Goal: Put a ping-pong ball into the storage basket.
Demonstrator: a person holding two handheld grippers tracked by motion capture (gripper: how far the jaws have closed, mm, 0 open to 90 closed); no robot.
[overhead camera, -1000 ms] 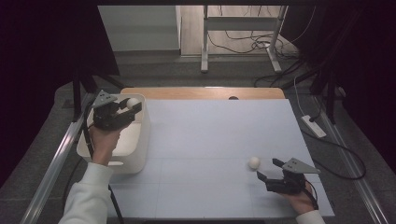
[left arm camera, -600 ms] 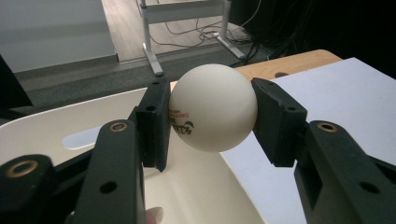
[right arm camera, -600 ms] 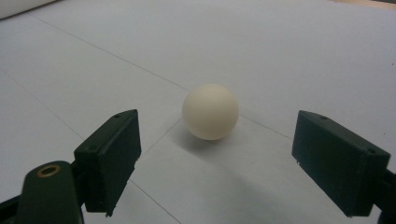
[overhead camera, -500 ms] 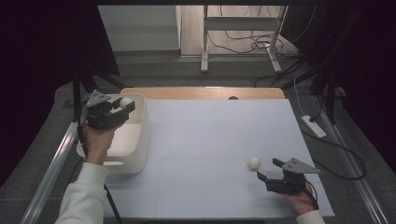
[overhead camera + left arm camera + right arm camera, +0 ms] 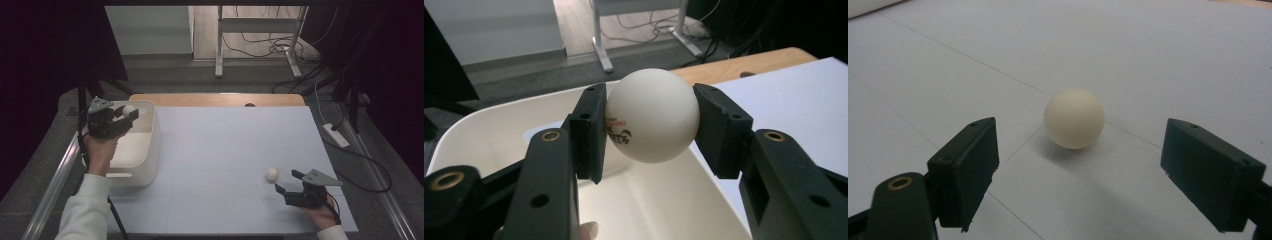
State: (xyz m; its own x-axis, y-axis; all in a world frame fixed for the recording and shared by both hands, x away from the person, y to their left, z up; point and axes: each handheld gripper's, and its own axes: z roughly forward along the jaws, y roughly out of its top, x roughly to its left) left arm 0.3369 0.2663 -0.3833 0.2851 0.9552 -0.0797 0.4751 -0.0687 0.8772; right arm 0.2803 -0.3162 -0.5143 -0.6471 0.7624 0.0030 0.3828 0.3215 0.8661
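Over the white bin (image 5: 145, 150) at the table's left edge, the left gripper (image 5: 126, 114) is held up in a hand with a white sleeve, jaws clamped on a cream ball (image 5: 651, 115). Print on that ball, seen in the left gripper view: a red line above dark letters, partly hidden behind one jaw pad, too cut off to read. Bin interior plain white, rim rounded; I cannot tell if anything lies inside. At the near right, the right gripper (image 5: 289, 182) rests low on the sheet (image 5: 225, 150), jaws spread wide, nothing between them. A second ball (image 5: 272, 174) sits on the sheet just ahead of those jaws; in the right gripper view it (image 5: 1074, 118) lies beyond the two pads, apart from both, no print visible on it. Surface: a pale, white-blue sheet with faint straight seam lines, covering most of a wooden table (image 5: 215, 99) whose bare strip shows along the far edge. Room: dim, dark at both sides; grey floor; a metal table frame (image 5: 260, 40) beyond, with loose cables under it; a white power strip (image 5: 336, 135) with its cord on the floor at right.
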